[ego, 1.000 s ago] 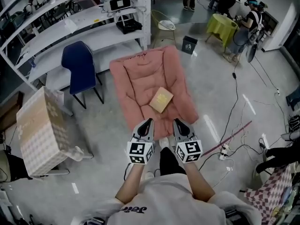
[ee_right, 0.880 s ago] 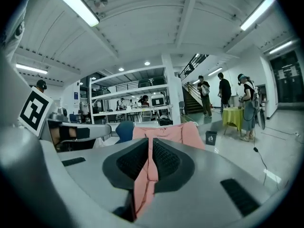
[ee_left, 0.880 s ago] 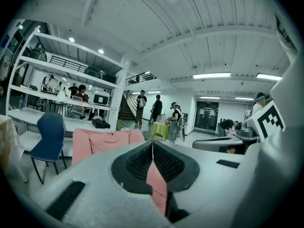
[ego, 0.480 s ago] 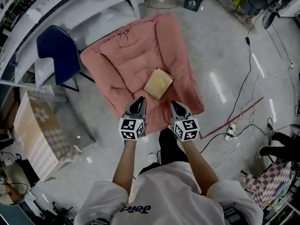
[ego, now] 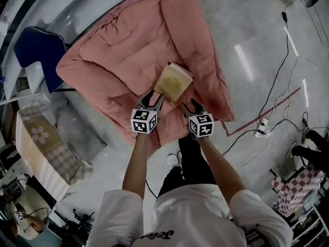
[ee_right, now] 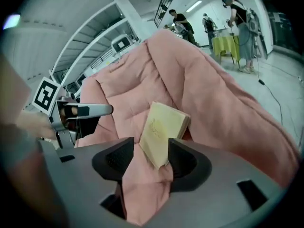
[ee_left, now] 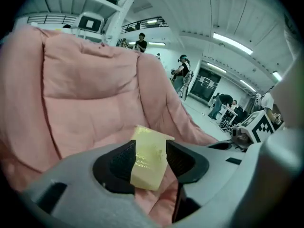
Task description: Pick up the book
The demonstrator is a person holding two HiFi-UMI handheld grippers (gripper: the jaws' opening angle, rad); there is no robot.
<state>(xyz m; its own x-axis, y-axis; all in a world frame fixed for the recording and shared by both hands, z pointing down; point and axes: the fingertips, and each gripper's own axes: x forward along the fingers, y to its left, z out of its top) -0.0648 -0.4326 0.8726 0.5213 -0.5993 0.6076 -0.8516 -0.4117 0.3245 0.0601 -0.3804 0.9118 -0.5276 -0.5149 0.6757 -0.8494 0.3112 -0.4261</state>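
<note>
We record the book (ego: 174,81) as a thick rectangular block with a pale yellow cover carrying faint gold print and a cream page edge. It lies flat on the near right part of a pink quilted cushion (ego: 123,55), its corners turned askew to the cushion's sides. The cushion is soft and puffy, stitched into broad panels, with folds bunched at its near edge; in the two gripper views its far part rises like a backrest behind the book.

The left tool (ego: 152,99) has its jaws opening. In the left gripper view the book's near corner shows in the gap between the dark ribbed pads (ee_left: 119,161), and we see neither pad pressing on it. The right tool (ego: 190,106) also has its jaws opening. In the right gripper view the book's near corner stands in the gap, close to one pad, with pink fabric filling the rest, and we see no pinch. In the head view both tips sit just beside the book's near edge, one at each side.

Bare cushion surrounds the book on all sides. To the right, glossy grey floor (ego: 247,40) lies open, crossed by thin black cables (ego: 280,76). A blue chair (ego: 37,48) stands just beside the cushion's left corner.
</note>
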